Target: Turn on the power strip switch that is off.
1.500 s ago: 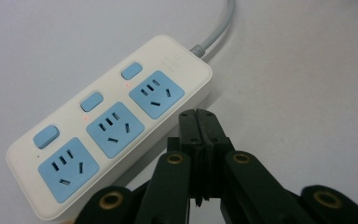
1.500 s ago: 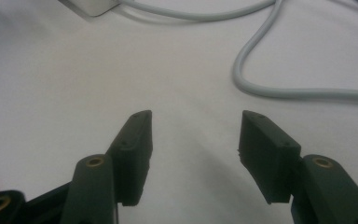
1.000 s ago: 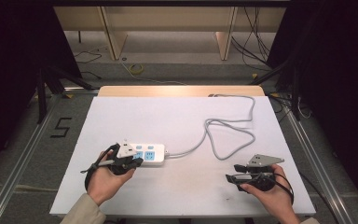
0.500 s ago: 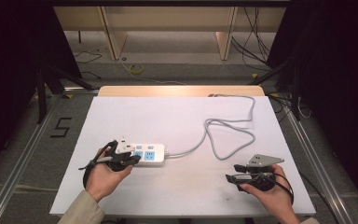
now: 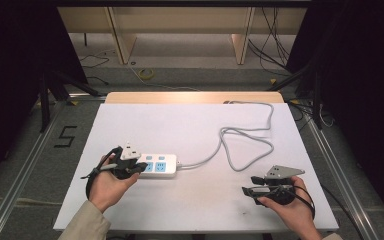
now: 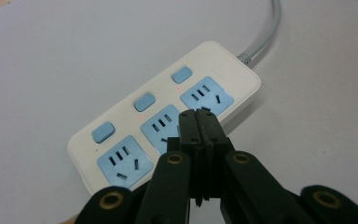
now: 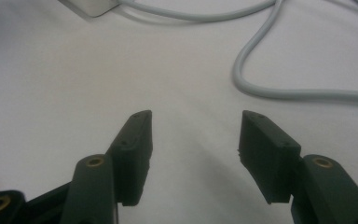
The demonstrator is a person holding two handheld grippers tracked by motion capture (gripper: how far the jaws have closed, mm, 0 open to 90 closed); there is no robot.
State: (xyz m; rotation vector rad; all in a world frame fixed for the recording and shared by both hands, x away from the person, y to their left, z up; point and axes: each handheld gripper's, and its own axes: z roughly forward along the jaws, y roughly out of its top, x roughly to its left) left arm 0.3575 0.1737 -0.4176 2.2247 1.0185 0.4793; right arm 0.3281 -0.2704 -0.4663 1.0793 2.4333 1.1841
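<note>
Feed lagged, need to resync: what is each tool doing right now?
Left tool: closed, holding nothing, tips over the white plastic power strip with blue sockets.
Right tool: open, holding nothing, above the white table.

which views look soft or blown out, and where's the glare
High view: a bright glare band on the table's far edge, the surroundings very dark. Left gripper view: the power strip is fairly sharp, the shut left hand-held gripper softer near the lens. Right gripper view: the cable is blurred.
</note>
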